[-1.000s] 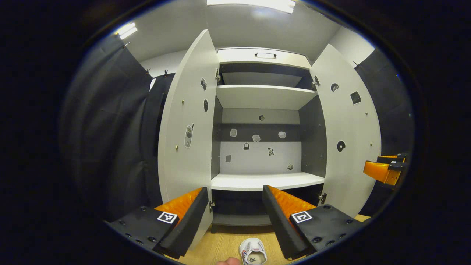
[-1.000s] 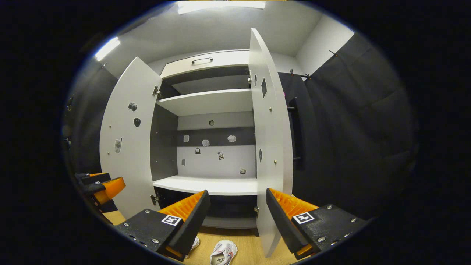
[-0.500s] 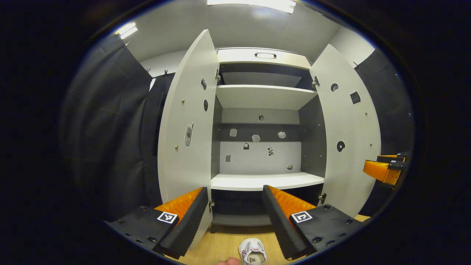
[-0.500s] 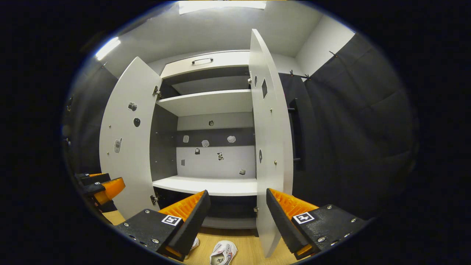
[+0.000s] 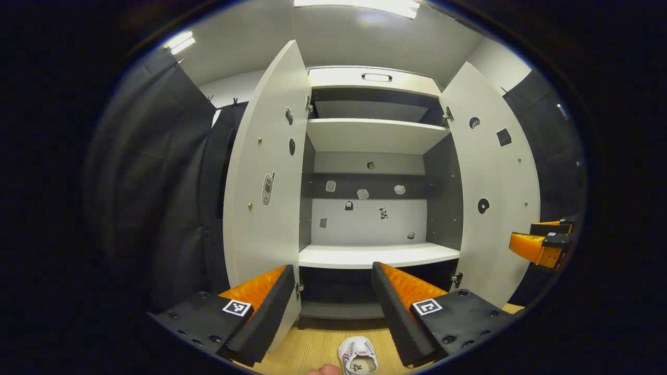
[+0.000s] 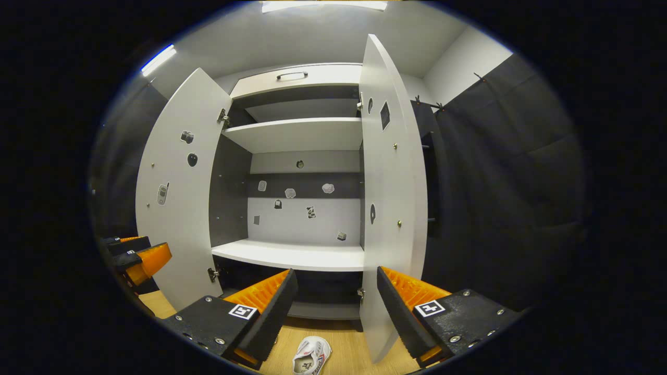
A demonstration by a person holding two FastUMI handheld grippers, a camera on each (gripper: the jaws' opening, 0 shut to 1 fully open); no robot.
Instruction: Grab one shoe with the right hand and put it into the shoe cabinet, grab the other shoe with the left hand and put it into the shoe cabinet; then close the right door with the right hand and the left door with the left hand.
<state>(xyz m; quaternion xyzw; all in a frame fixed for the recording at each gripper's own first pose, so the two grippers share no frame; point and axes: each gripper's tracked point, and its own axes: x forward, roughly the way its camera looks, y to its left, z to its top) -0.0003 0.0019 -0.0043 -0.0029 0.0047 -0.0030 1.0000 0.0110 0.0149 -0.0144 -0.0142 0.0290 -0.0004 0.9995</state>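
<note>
Shoe cabinet [image 5: 372, 255] open, shelves bare; shoe [image 6: 311, 355] on floor [image 6: 344, 346].

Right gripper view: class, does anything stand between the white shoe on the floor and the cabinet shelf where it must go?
Nothing visible does. The shoe lies on the wooden floor before the cabinet; both doors, left door and right door, stand open, and the shelf looks bare. The right gripper is open above the shoe.
</note>
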